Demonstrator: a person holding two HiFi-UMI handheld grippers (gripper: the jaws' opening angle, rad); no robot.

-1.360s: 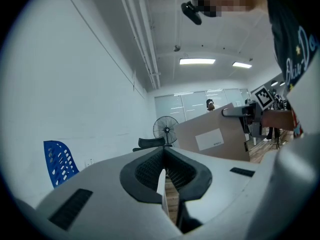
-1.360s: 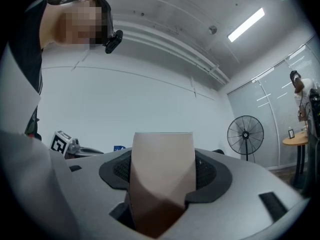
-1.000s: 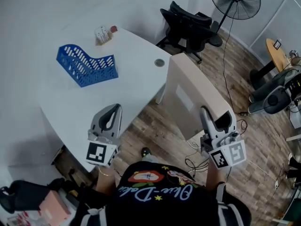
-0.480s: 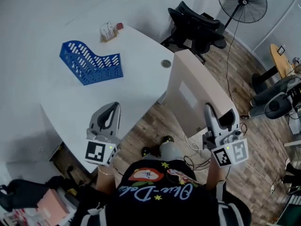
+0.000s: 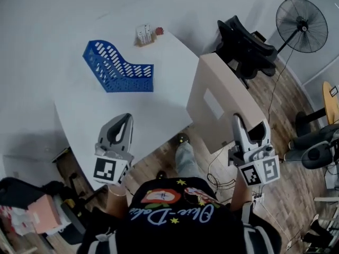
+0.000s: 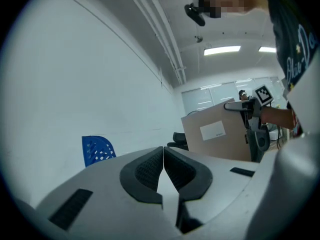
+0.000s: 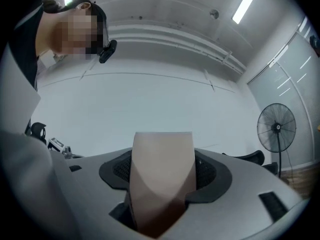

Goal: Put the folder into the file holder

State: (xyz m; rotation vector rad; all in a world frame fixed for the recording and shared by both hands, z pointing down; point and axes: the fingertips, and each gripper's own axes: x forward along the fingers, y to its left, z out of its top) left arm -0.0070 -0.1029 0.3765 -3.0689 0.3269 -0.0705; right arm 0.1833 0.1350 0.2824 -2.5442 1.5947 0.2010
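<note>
In its own view, the left gripper (image 6: 163, 151) hides all of the blue file holder (image 6: 97, 151) but an upper corner. In the right gripper view the folder (image 7: 162, 159) covers most of both pads (image 7: 205, 172). The small things (image 5: 145, 35) at the table (image 5: 106, 115)'s far corner are too small to name, perhaps a card stand.

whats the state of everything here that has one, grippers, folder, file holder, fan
left gripper, shut, nothing between its jaws
right gripper, shut on the folder
folder, held upright in the air beside the desk, not in the file holder
file holder, standing on the desk, empty
fan, cannot tell if it is running
</note>
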